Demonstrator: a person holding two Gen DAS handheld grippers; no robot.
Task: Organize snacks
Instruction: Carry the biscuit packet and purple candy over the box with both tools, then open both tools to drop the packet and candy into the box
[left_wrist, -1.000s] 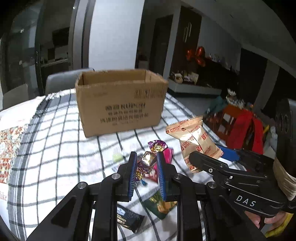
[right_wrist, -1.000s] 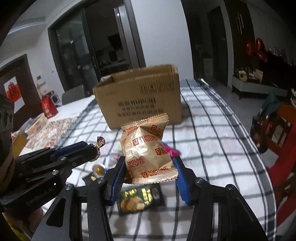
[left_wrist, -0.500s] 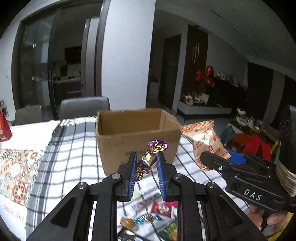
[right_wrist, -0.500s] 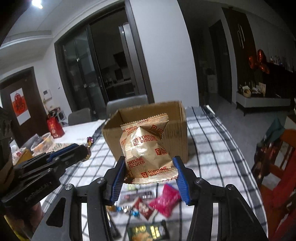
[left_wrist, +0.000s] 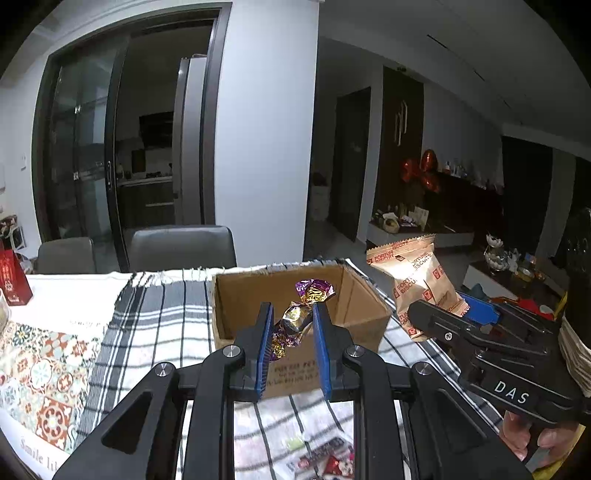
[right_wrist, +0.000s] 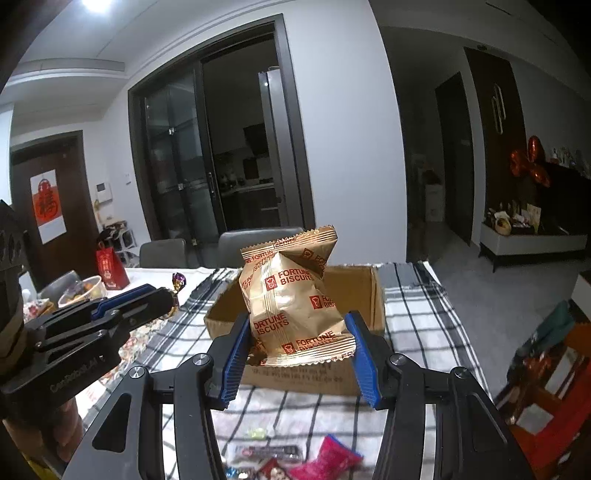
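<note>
My left gripper (left_wrist: 293, 314) is shut on a candy in gold and purple foil (left_wrist: 295, 319), held in the air just in front of the open cardboard box (left_wrist: 369, 314). My right gripper (right_wrist: 297, 325) is shut on a tan Fortune Biscuits bag (right_wrist: 295, 295), also lifted before the cardboard box (right_wrist: 373, 291). In the left wrist view the biscuit bag (left_wrist: 417, 273) and the right gripper (left_wrist: 458, 317) hang to the right of the box. The left gripper (right_wrist: 162, 299) with the candy (right_wrist: 179, 280) shows at the left of the right wrist view.
The box stands on a checked cloth (left_wrist: 159, 314) over a table. Loose snacks (right_wrist: 295, 461) lie on the cloth below the grippers. A red gift bag (right_wrist: 110, 267), a bowl (right_wrist: 81, 291) and grey chairs (left_wrist: 181, 245) are at the far side.
Both grippers have risen with their snacks and come closer to the box. The loose snacks have dropped to the bottom of both views, and the box's open top now shows.
</note>
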